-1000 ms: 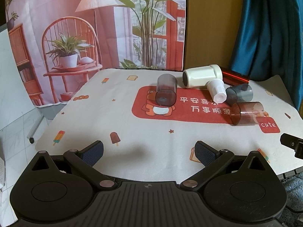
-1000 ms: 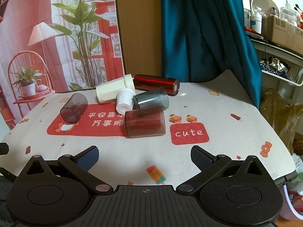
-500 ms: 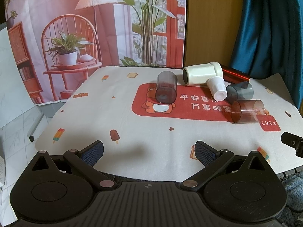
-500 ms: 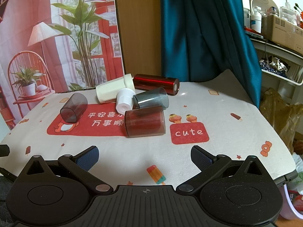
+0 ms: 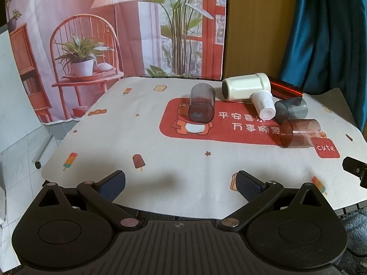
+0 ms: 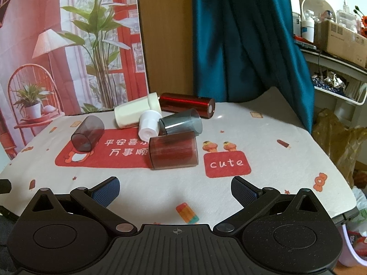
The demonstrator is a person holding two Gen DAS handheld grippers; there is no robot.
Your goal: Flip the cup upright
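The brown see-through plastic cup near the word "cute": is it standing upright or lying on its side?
Lying on its side. The brown see-through plastic cup rests lengthwise on the printed tablecloth, its round ends facing sideways.

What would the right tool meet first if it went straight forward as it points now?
Probably the red-brown cup lying on its side; it lies nearest ahead of the open right tool, though depth is unclear.

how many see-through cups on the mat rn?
3, all on their sides: purple-grey cup alone on the left over the bear print; grey cup in the cluster beside the white cup; red-brown cup nearest, by "cute". None visibly hidden.
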